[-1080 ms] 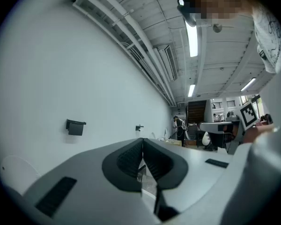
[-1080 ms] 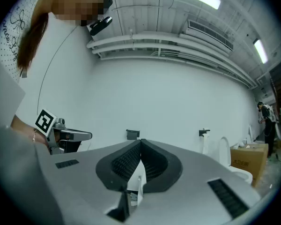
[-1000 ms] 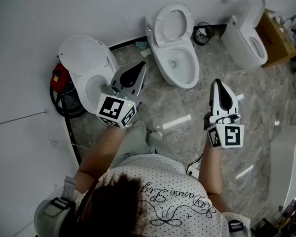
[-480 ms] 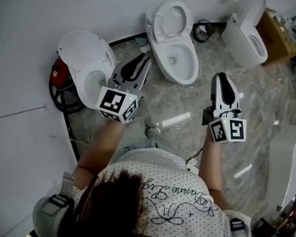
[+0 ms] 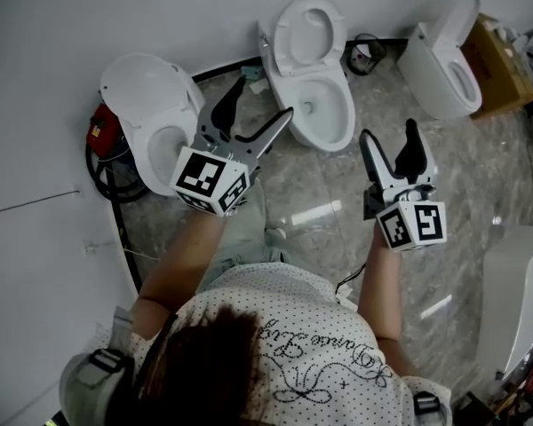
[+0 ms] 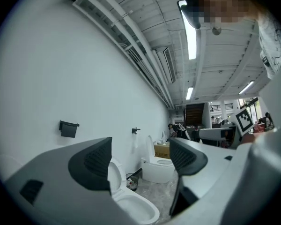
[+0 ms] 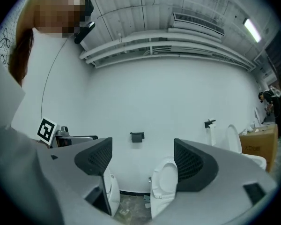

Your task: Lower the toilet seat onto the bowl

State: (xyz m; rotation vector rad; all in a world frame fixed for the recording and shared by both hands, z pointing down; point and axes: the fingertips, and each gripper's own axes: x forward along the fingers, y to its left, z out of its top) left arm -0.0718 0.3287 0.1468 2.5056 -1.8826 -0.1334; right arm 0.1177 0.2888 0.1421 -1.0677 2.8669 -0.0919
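Observation:
Three white toilets stand along the wall. The middle toilet (image 5: 324,105) has its seat (image 5: 313,32) raised against the wall. The left toilet (image 5: 155,122) also stands with its lid up. My left gripper (image 5: 262,105) hovers between these two toilets; its jaws have just been opening and stand open with nothing between them. My right gripper (image 5: 389,136) is over the floor right of the middle bowl, also just opened and empty. The left gripper view shows the left gripper (image 6: 140,161) framing the raised seat (image 6: 114,178). The right gripper (image 7: 143,161) faces the upright seat (image 7: 163,179).
A third toilet (image 5: 444,60) stands at the right beside a cardboard box (image 5: 496,60). A red device with a black hose (image 5: 107,149) lies left of the left toilet. A small dark bin (image 5: 366,58) sits by the wall. A black holder (image 7: 137,136) hangs on the wall.
Both grippers' jaws have gone from shut to wide open. The left gripper has shifted slightly toward the wall; the right one has stayed about where it was.

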